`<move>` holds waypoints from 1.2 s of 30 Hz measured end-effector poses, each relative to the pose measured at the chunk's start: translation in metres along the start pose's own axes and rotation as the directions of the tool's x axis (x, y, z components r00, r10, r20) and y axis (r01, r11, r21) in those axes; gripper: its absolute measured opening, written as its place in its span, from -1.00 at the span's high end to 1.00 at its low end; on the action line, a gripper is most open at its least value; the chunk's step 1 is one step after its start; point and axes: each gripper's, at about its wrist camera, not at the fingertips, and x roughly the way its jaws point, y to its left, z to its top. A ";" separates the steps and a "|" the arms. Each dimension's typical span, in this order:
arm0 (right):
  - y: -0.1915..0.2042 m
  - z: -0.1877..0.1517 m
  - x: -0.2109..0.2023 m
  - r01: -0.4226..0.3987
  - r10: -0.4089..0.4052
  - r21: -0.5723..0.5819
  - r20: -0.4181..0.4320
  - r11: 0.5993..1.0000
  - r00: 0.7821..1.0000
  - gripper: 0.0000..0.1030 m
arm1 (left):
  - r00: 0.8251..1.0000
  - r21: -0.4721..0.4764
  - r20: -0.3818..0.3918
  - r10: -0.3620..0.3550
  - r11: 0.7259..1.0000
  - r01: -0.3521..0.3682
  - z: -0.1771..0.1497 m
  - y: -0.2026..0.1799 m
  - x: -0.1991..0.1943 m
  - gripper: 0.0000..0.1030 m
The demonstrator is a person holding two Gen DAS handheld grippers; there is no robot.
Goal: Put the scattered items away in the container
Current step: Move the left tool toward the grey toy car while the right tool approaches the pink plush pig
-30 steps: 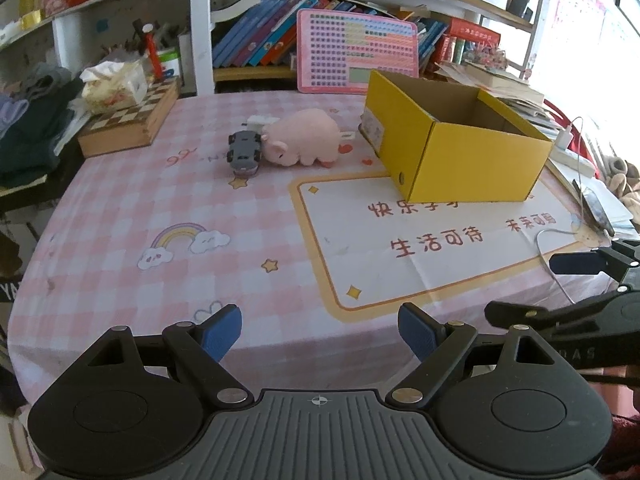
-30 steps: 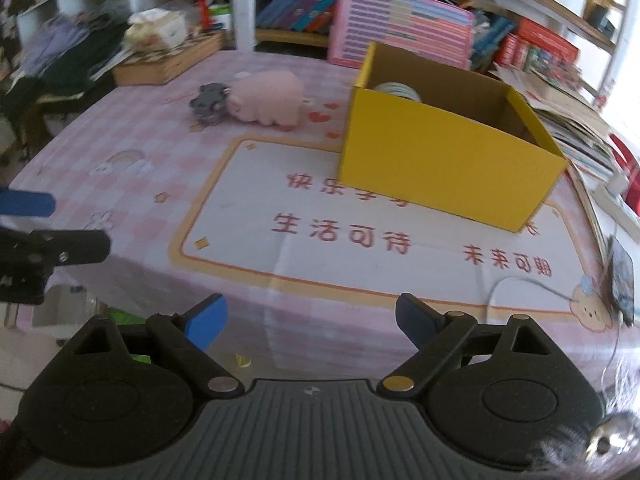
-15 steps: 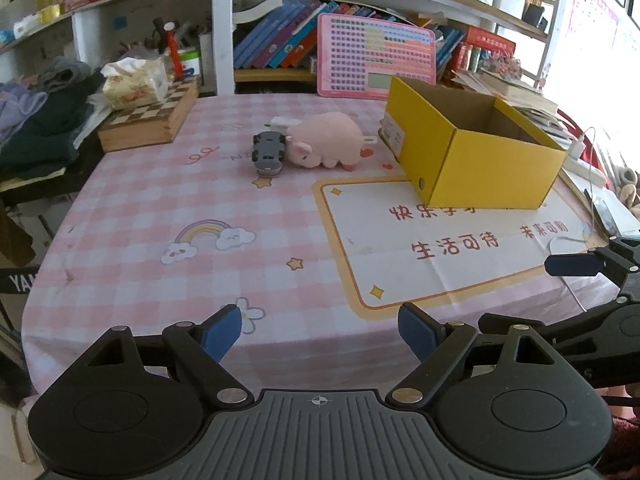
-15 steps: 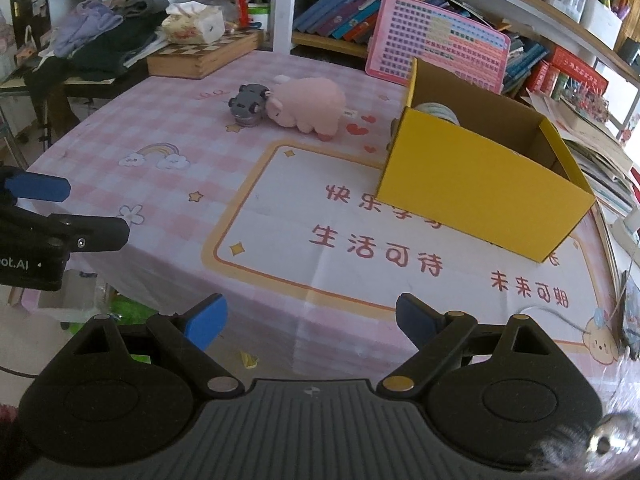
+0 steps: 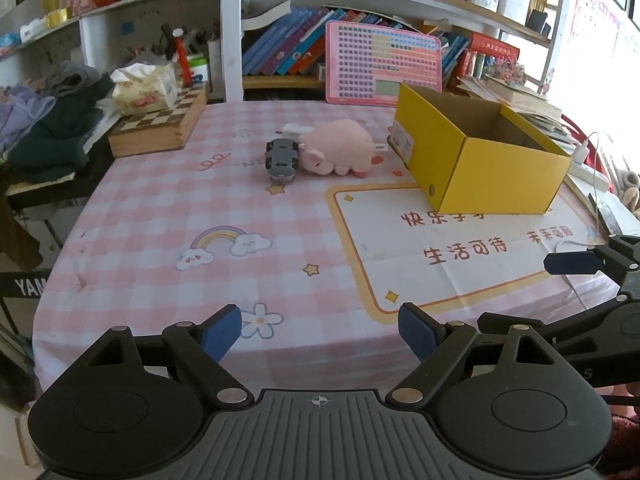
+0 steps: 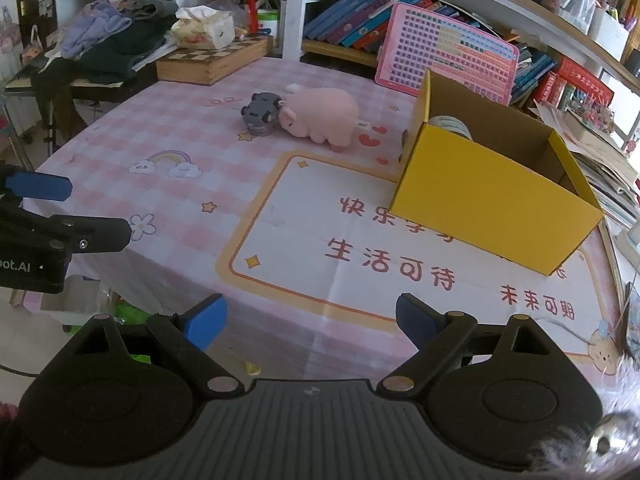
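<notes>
Only right wrist view shows tape roll inside yellow box; both jaws open, empty.

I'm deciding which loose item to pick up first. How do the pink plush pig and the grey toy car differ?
The pink plush pig is soft-looking, rounded and clearly bigger; the grey toy car is small, hard-looking and boxy. The pig lies nearer the yellow box, with the car on its far side, by its snout. Both sit on the checked tablecloth, outside the box, untouched by either gripper.
</notes>
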 end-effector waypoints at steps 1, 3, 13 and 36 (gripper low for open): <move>0.002 0.001 0.000 -0.002 0.002 -0.004 0.000 1.000 1.000 -0.78 | 1.000 0.000 0.000 0.001 1.000 -0.001 0.000 0.001 0.000 -0.70; 0.004 0.002 0.001 -0.006 0.006 -0.011 -0.001 1.000 1.000 -0.78 | 1.000 -0.002 0.000 0.001 1.000 -0.001 0.000 0.002 0.000 -0.70; 0.010 0.008 0.006 -0.021 0.021 -0.032 -0.005 0.999 1.000 -0.78 | 1.000 -0.021 -0.009 0.008 1.000 -0.009 0.000 0.010 0.003 -0.70; 0.008 0.045 0.044 -0.065 0.065 -0.099 -0.001 0.993 0.998 -0.78 | 0.999 -0.076 -0.011 0.051 0.996 -0.051 0.024 0.028 0.033 -0.70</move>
